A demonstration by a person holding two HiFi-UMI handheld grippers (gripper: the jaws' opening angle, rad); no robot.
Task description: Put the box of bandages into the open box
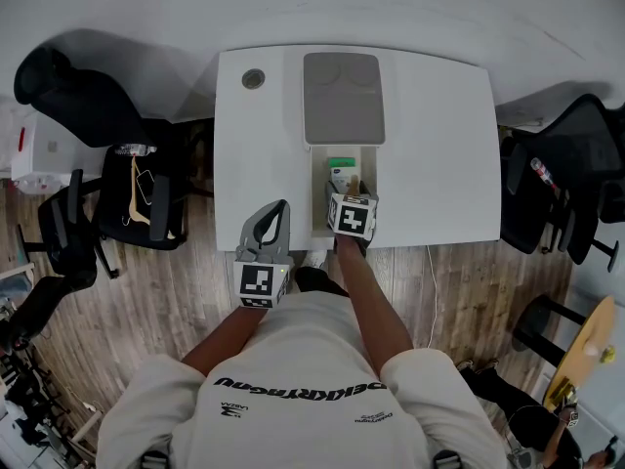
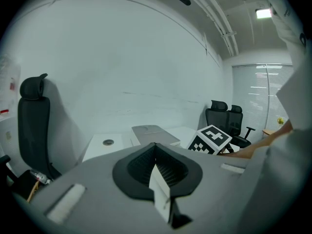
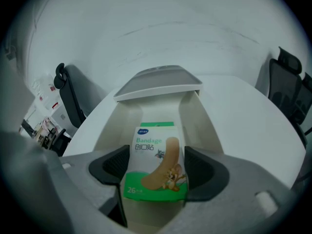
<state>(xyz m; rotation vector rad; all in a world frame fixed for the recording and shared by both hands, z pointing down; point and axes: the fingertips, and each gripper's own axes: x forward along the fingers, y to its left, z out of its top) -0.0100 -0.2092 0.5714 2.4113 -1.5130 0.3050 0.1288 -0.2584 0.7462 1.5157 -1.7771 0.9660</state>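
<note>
Right gripper clamps the bandage box upright by its sides over the near end of the open box, probably so it can drop straight in. Left gripper, closed and empty, hangs at 8 o'clock, clear of the way.

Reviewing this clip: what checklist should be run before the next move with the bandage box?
1. Grip: the right gripper has one jaw on each side of the bandage box: ok.
2. Opening: the grey lid lies beyond the open box and does not cover it: ok.
3. Alignment: the bandage box sits between the open box's side walls: ok.
4. Contact: whether the bandage box rests on the floor of the open box: cannot tell.
5. Room: a green-edged item lies further in, apart from the bandage box: ok.
6. Left gripper: shut, empty, off to the side: ok.
</note>
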